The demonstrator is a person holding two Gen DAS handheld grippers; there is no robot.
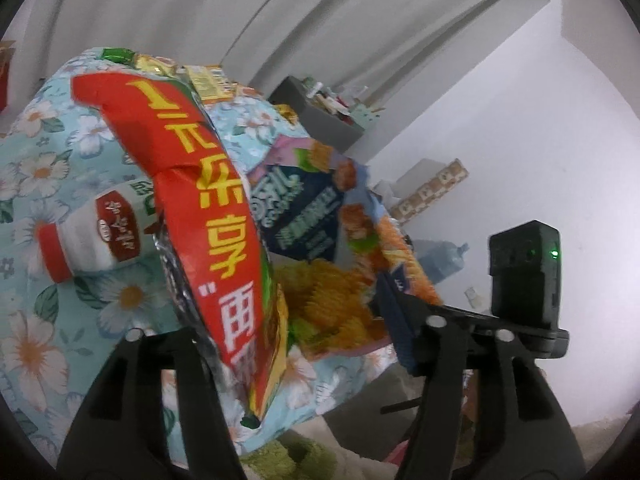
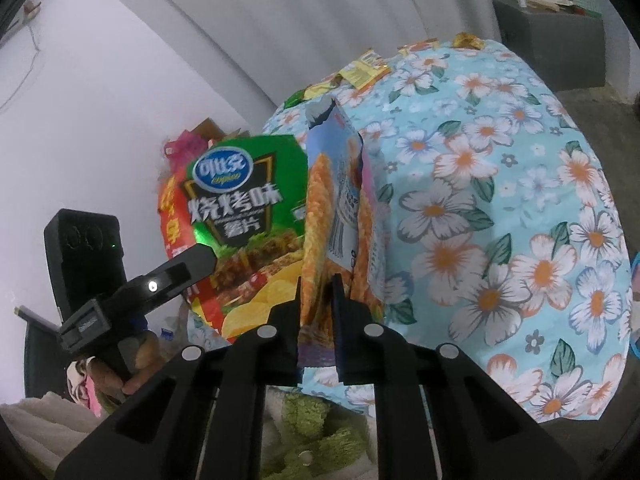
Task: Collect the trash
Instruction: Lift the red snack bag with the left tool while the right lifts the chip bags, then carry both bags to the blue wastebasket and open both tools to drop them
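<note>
A red and green chip bag (image 1: 224, 216) stands on edge between the fingers of my left gripper (image 1: 284, 312). The left finger lies by its silver back and the right pad stands clear, so that gripper is open. From the right wrist view, one left finger (image 2: 188, 264) rests in front of the bag's green face (image 2: 248, 208). My right gripper (image 2: 318, 300) is shut on the lower edge of an orange and blue snack bag (image 2: 320, 208), which also shows as the orange and blue snack bag (image 1: 356, 236) beside the chip bag.
A floral cloth covers the table (image 2: 500, 200). On it lie a white bottle with a red cap (image 1: 92, 236) and small yellow wrappers (image 2: 364, 68) at the far edge. A grey cabinet (image 2: 552, 44) stands behind, and a green rug (image 2: 312, 420) lies below. A hand (image 2: 132, 364) holds the left gripper.
</note>
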